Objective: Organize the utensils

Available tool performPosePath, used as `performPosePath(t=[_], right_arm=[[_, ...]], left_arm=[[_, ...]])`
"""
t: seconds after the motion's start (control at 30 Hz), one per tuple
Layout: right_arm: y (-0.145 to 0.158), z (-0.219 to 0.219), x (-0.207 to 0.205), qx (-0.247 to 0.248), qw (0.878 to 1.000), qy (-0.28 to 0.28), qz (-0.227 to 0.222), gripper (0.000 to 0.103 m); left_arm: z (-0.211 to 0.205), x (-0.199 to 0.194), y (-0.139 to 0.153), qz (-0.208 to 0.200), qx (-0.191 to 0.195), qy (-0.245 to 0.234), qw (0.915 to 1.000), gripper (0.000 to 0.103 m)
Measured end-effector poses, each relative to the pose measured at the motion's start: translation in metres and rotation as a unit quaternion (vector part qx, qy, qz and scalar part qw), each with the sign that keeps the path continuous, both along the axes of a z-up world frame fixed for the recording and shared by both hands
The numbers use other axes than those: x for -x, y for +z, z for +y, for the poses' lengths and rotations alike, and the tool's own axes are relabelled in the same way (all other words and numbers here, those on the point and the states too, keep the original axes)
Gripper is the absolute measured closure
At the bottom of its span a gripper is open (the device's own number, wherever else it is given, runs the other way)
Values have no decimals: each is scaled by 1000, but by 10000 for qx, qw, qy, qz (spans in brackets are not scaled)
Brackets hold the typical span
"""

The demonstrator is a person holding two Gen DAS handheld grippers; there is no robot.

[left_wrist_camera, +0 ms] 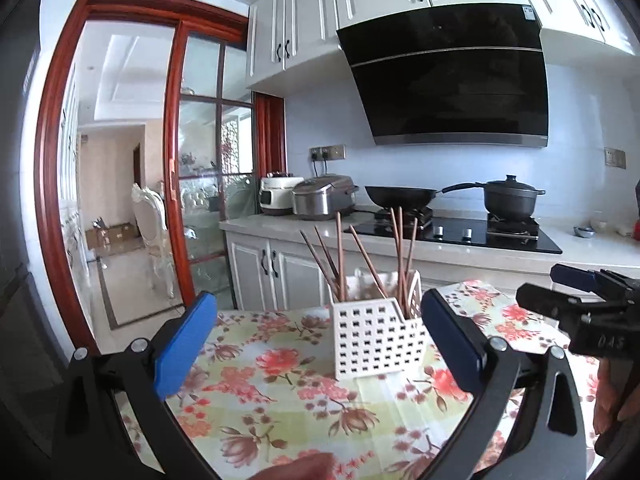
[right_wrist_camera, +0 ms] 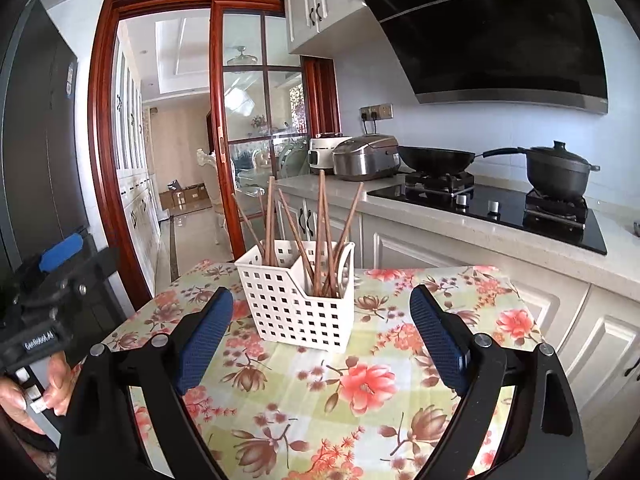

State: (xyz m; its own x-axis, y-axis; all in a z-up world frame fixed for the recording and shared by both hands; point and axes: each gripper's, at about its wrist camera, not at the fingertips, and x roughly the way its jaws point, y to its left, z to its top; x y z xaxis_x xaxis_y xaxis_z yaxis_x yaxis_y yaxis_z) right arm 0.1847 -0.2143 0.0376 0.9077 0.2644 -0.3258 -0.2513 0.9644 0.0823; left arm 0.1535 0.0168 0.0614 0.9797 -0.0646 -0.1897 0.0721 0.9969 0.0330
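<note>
A white perforated utensil holder (left_wrist_camera: 378,338) (right_wrist_camera: 298,304) stands on the floral tablecloth (left_wrist_camera: 280,380) (right_wrist_camera: 360,400). Several brown wooden chopsticks (left_wrist_camera: 340,256) (right_wrist_camera: 320,232) stand upright and tilted in its compartments. My left gripper (left_wrist_camera: 316,332) is open and empty, its blue pads either side of the holder but nearer the camera. My right gripper (right_wrist_camera: 322,328) is open and empty, also short of the holder. The right gripper also shows at the right edge of the left wrist view (left_wrist_camera: 580,300); the left gripper shows at the left of the right wrist view (right_wrist_camera: 52,280).
Behind the table runs a kitchen counter (right_wrist_camera: 440,220) with a black hob (left_wrist_camera: 460,232), a wok (right_wrist_camera: 436,158), a lidded pot (right_wrist_camera: 560,172) and two rice cookers (left_wrist_camera: 320,200). A red-framed glass sliding door (left_wrist_camera: 200,160) opens to the left. White cabinets (left_wrist_camera: 272,272) stand below.
</note>
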Motion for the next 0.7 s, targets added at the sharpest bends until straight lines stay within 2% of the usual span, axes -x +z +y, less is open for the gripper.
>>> performPosePath(t=[0.1, 0.3, 0.7], right_arm=[[-3, -1, -1, 15, 10000, -11, 33, 18], [-8, 9, 2, 120, 9999, 57, 31, 18], [-11, 12, 2, 259, 9997, 11, 27, 18]], left_arm=[[2, -3, -5, 132, 77, -17, 9999, 4], [-8, -3, -11, 163, -165, -79, 9997, 4], [-10, -8, -24, 351, -195, -100, 9991, 4]])
